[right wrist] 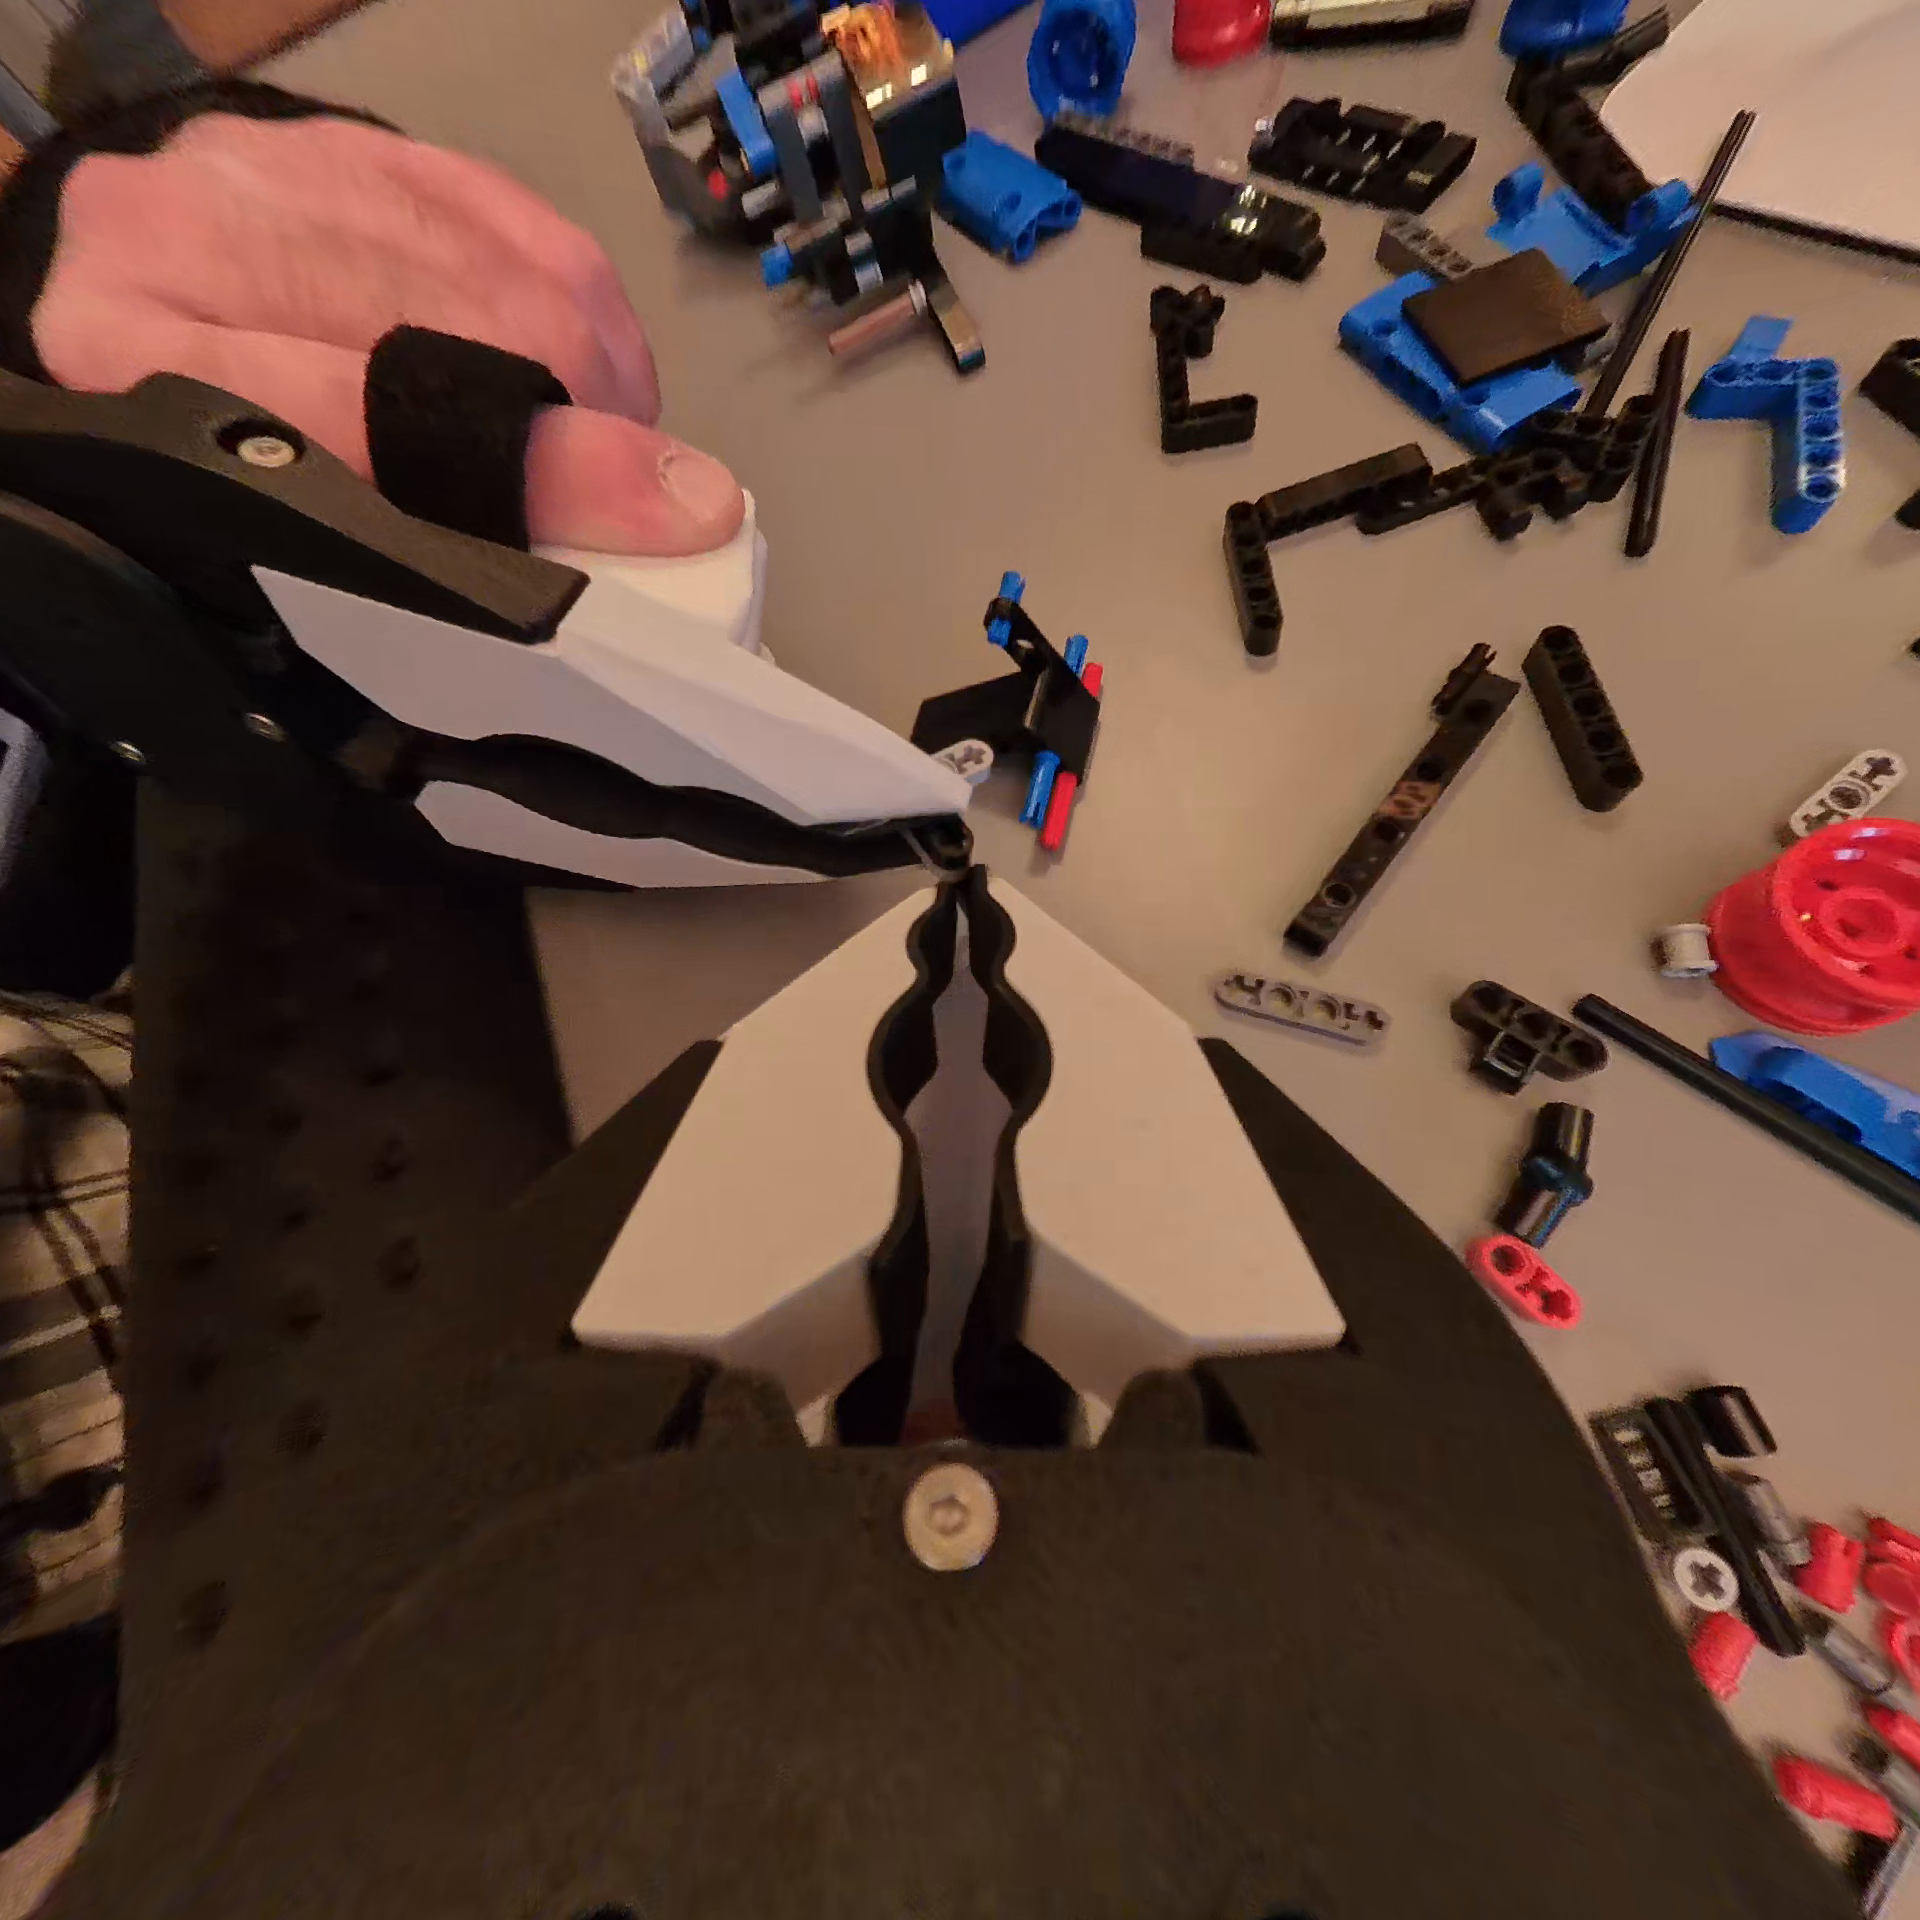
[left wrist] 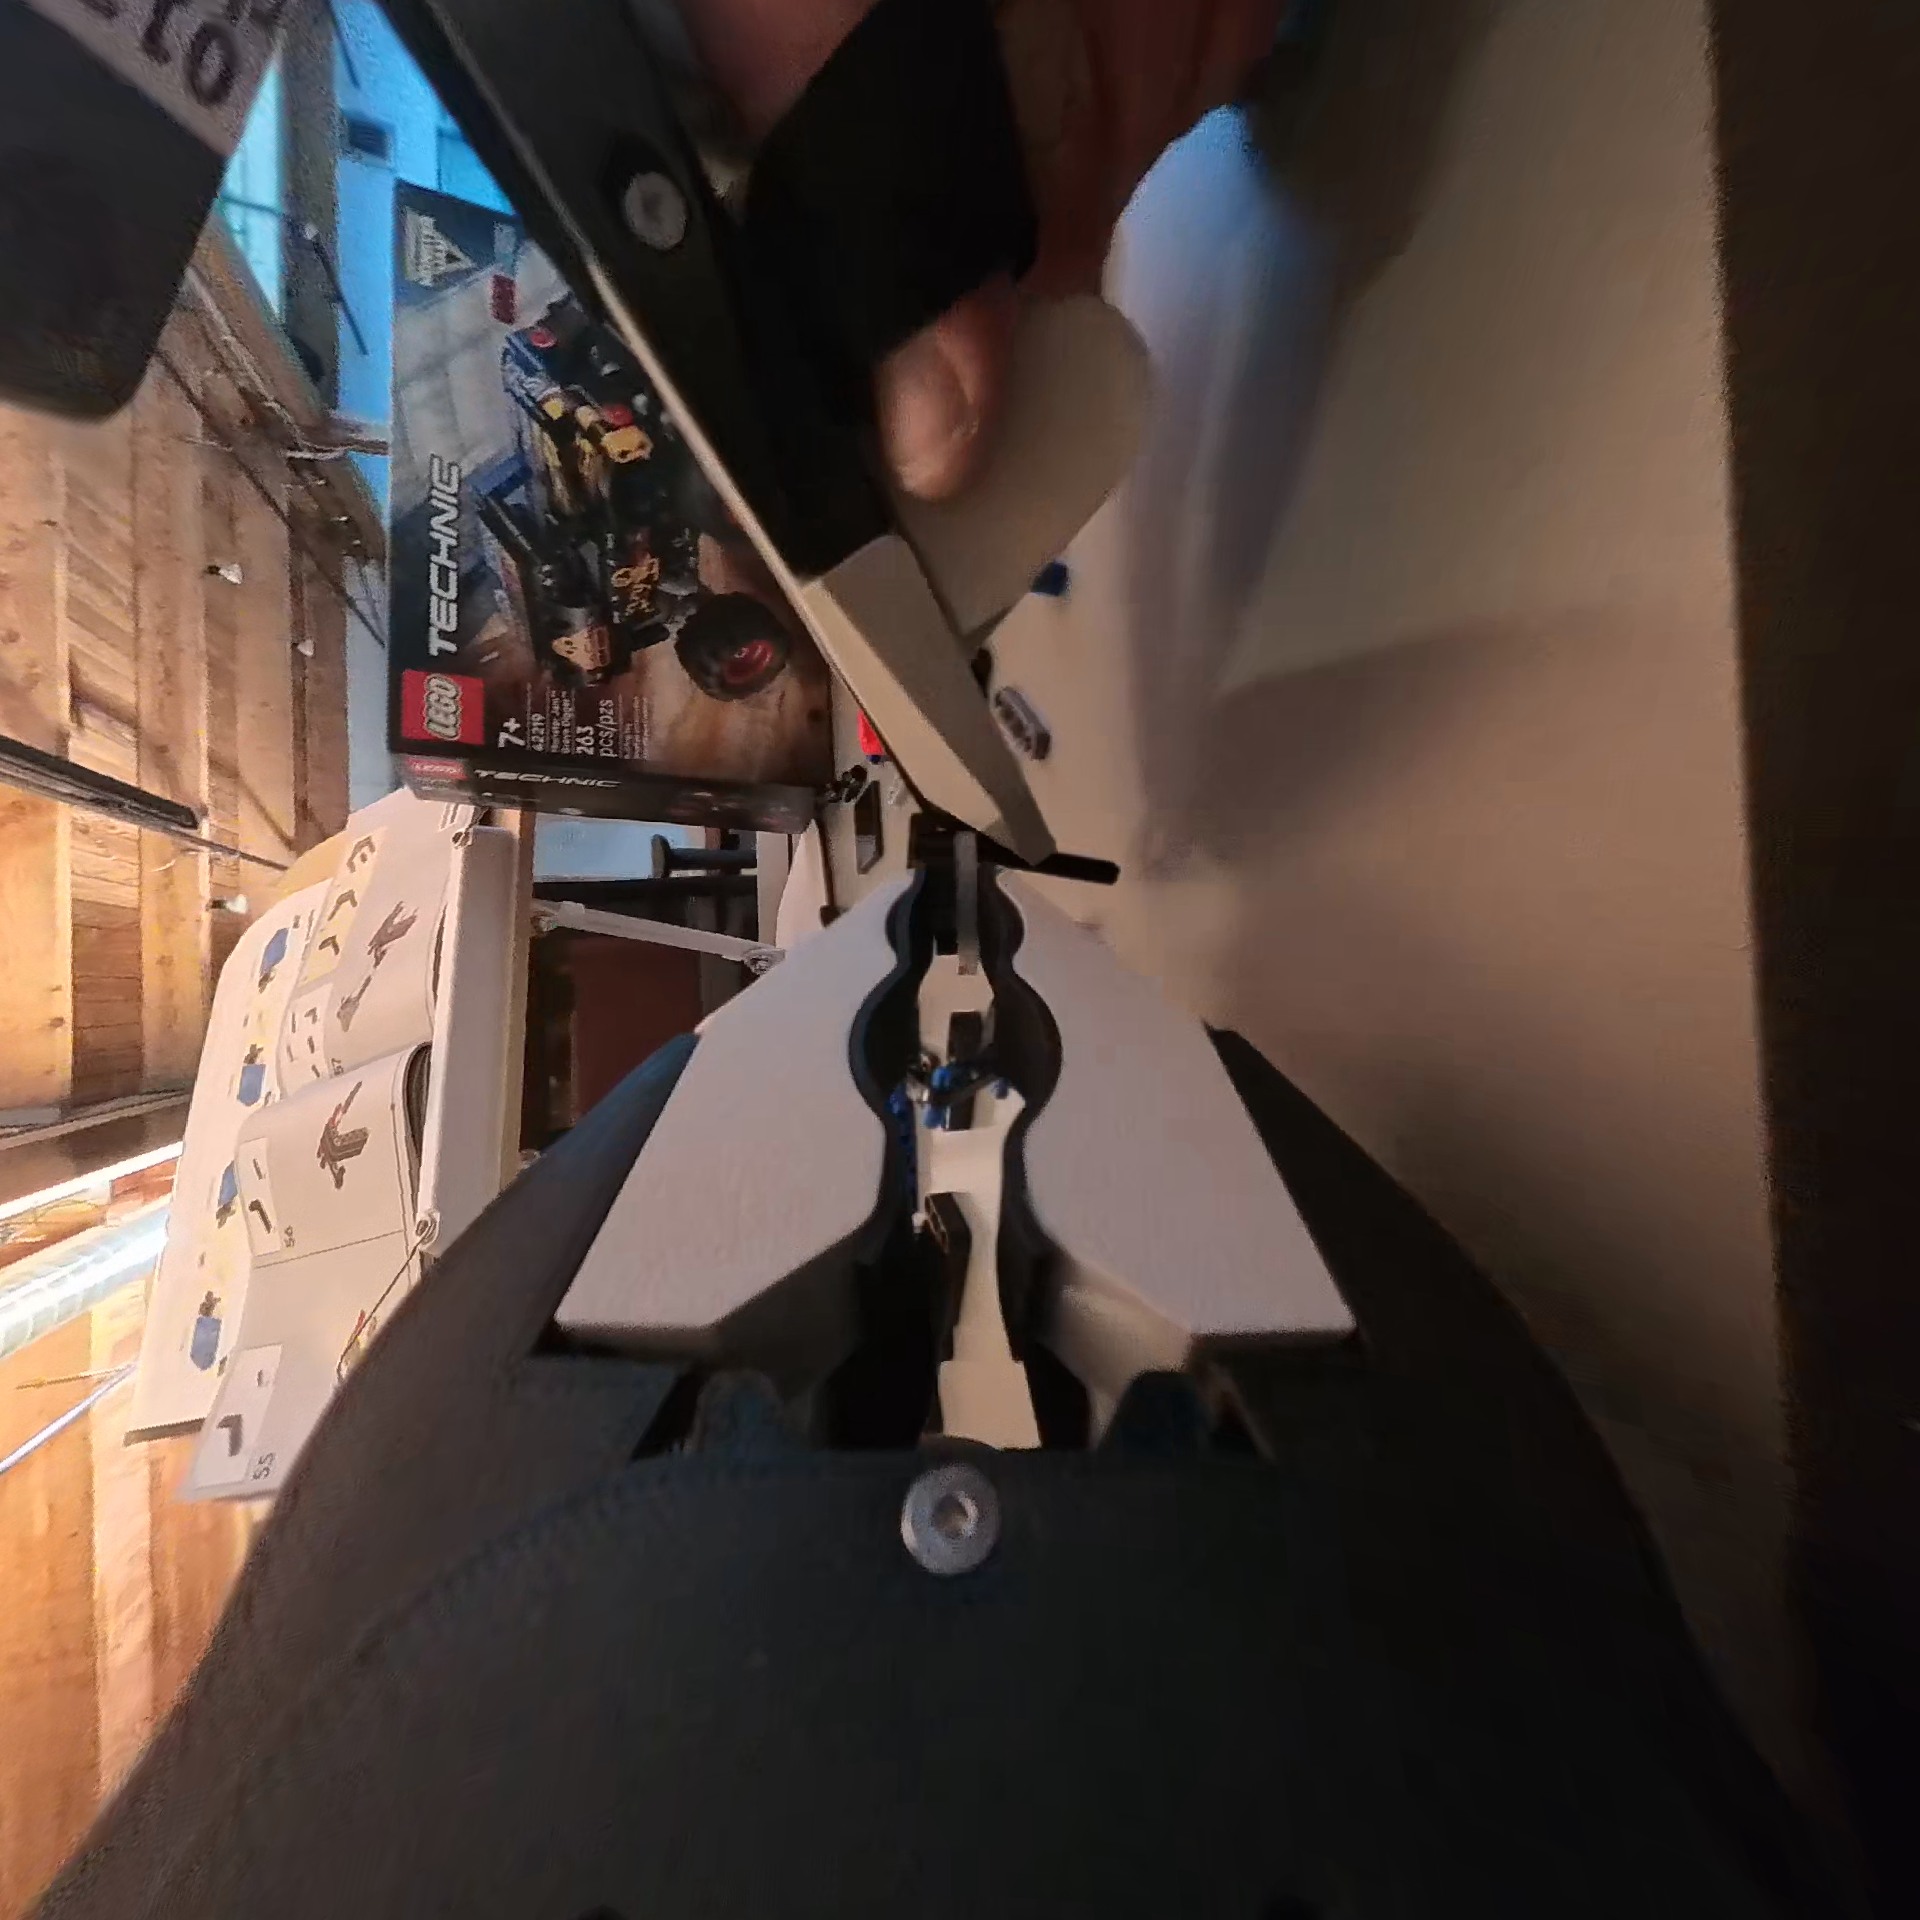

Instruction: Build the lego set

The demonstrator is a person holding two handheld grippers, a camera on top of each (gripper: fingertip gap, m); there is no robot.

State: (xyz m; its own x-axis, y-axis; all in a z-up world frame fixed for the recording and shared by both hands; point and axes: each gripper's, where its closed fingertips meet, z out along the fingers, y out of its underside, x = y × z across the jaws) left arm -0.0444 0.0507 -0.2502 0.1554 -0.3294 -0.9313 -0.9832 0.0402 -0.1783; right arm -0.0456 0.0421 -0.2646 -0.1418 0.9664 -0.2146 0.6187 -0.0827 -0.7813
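Black small lego piece [right wrist: 951, 844] pinched between both hand-held grippers' tips, left [right wrist: 940, 831] and right [right wrist: 961, 883]; long axis unclear.

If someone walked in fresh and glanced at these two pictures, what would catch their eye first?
Most likely the two grippers meeting tip to tip in mid-frame: the right gripper and the left gripper pinch small dark pieces between closed fingers. Next, the scatter of black, blue and red pieces across the grey table, notably a red wheel at right. In the left view, the set's box stands behind.

A grey table [right wrist: 1039, 499] fills the right wrist view. Far back in the left wrist view stand wooden wall boards [left wrist: 125, 727], with a blue-lit window [left wrist: 384, 135] beside them.
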